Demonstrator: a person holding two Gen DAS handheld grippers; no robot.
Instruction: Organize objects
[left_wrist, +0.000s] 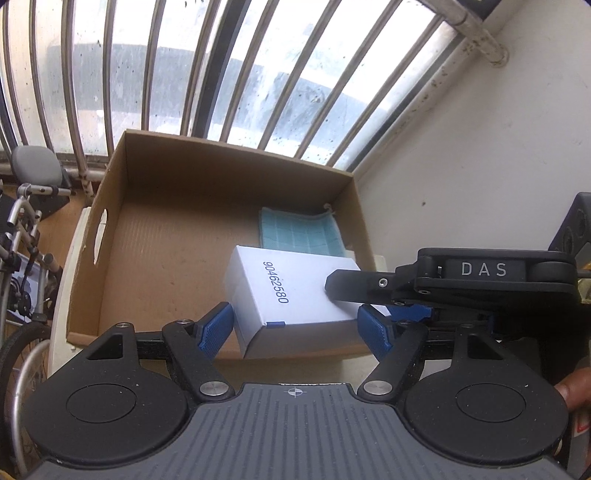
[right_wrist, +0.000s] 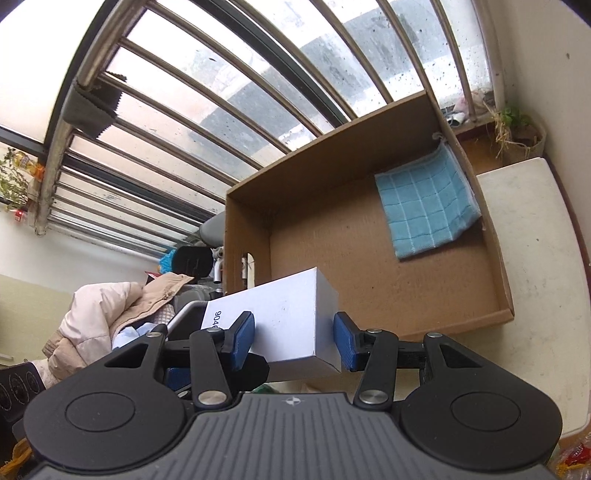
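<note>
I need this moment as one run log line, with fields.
held: white box | by: right tongs, left tongs | target: cardboard box | inside: blue cloth

White box (left_wrist: 295, 295), black digits printed on top, small blue tab at one edge. Brown cardboard box (right_wrist: 369, 258), plain corrugated. Light-blue cloth (right_wrist: 424, 206) with white grid lines, in its far right corner. Gripper pads (right_wrist: 243, 339) blue, ribbed; linkages black. Cream table (right_wrist: 535, 258).
</note>
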